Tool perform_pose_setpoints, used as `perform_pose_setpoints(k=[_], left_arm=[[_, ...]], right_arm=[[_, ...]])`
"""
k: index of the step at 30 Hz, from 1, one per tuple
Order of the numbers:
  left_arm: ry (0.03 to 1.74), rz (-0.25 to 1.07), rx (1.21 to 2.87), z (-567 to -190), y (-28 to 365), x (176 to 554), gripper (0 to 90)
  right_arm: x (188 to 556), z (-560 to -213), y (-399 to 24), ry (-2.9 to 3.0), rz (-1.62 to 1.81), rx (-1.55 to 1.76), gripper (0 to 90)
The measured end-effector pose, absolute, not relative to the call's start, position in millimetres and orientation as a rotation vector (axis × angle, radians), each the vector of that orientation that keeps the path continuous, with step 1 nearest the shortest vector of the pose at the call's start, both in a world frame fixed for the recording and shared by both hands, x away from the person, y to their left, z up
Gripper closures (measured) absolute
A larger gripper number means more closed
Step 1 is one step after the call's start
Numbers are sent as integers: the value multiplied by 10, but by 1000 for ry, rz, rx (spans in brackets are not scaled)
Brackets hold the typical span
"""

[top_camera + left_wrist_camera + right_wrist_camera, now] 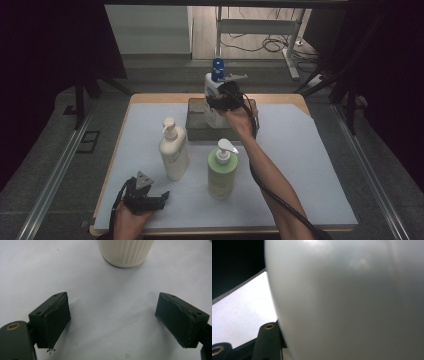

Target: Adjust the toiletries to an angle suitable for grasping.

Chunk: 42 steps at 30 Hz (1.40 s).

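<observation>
Both grippers are black, the left gripper [159, 199] topped by a grey three-cornered plate. Brass-ringed screw holes dot the jaw mounts. Black cables trail back along bare, sleeveless forearms.

The table [320, 150] is being viewed from above and in front, looking forward and down. The cream bottle [125, 252], also being seen from overhead, is being faced closely across the sheet. The white bottle [349, 302] is being pressed against the right gripper view's lens.

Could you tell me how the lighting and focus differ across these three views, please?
High view: dim, dark surroundings, the white mat evenly lit. Left gripper view: bright and sharp, the fingers casting soft shadows toward the cream bottle. Right gripper view: the white bottle looms close, blurred, with a faint glare on top.
</observation>
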<state>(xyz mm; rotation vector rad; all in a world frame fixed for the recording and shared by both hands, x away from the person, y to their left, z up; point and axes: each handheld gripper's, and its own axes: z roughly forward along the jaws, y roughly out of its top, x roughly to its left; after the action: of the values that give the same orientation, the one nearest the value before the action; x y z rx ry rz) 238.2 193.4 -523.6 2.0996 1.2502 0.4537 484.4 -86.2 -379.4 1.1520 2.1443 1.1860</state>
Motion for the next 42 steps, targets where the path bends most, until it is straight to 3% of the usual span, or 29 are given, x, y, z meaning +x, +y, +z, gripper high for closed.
perform_pose_setpoints(k=[27, 42], left_arm=[[1251, 455, 2099, -5237, 1933, 2381, 119], [1250, 455, 2099, -5237, 1933, 2380, 119]], right_arm=[[4751, -4170, -832, 2191, 1149, 1152, 404], [4808, -4242, -821, 2238, 1156, 1153, 359]])
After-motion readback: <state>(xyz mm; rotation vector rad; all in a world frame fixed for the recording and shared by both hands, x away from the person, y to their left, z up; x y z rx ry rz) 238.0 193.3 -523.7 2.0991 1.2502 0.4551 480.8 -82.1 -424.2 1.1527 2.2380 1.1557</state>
